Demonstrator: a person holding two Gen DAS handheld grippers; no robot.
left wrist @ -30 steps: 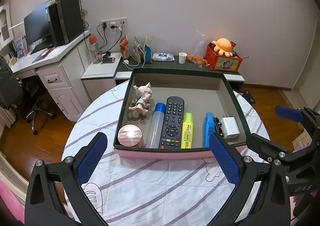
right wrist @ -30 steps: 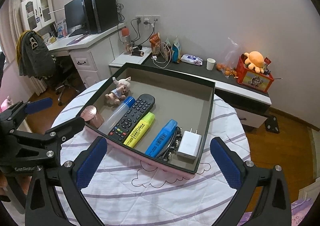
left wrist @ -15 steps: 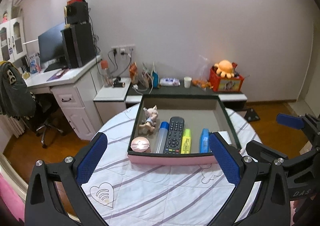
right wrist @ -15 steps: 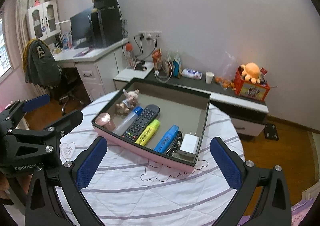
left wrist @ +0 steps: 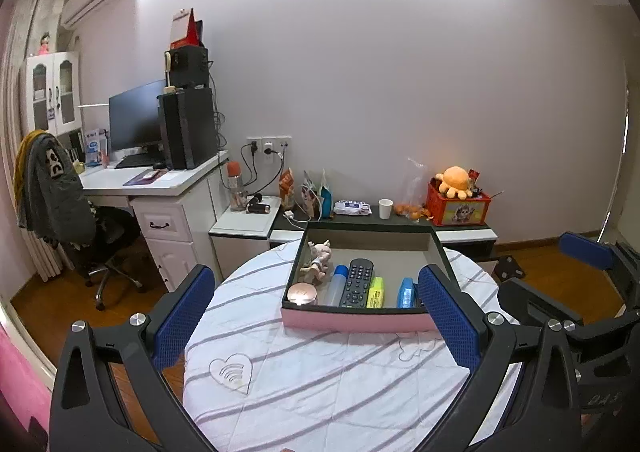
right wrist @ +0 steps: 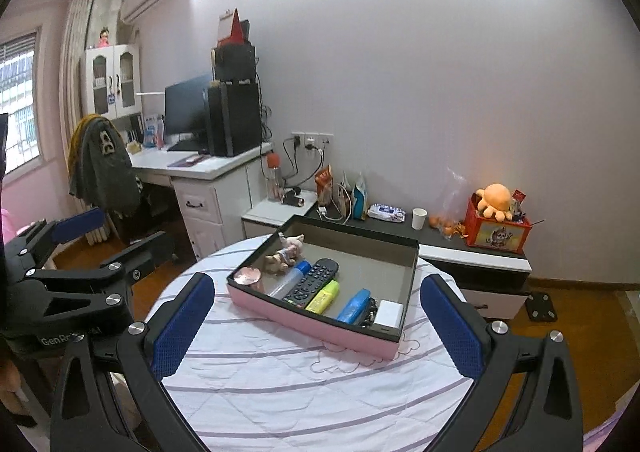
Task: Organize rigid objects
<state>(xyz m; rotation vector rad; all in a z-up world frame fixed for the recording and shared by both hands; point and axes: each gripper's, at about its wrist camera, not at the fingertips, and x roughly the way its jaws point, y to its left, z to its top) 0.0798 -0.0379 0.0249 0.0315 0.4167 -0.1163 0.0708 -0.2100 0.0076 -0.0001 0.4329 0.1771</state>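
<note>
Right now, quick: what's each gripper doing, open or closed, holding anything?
Left gripper: open, holding nothing, above the striped round table.
Right gripper: open, holding nothing.

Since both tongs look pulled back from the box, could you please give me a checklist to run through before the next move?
1. Left tongs open and empty: ok.
2. Right tongs open and empty: ok.
3. Pink box flat on the round table: ok.
4. Remote, yellow highlighter, blue highlighter, bottle, pig figure, round tin and white charger inside box: ok.
5. Nothing loose on the tablecloth: ok in both views.
6. Cable under charger tidy: cannot tell.
</note>
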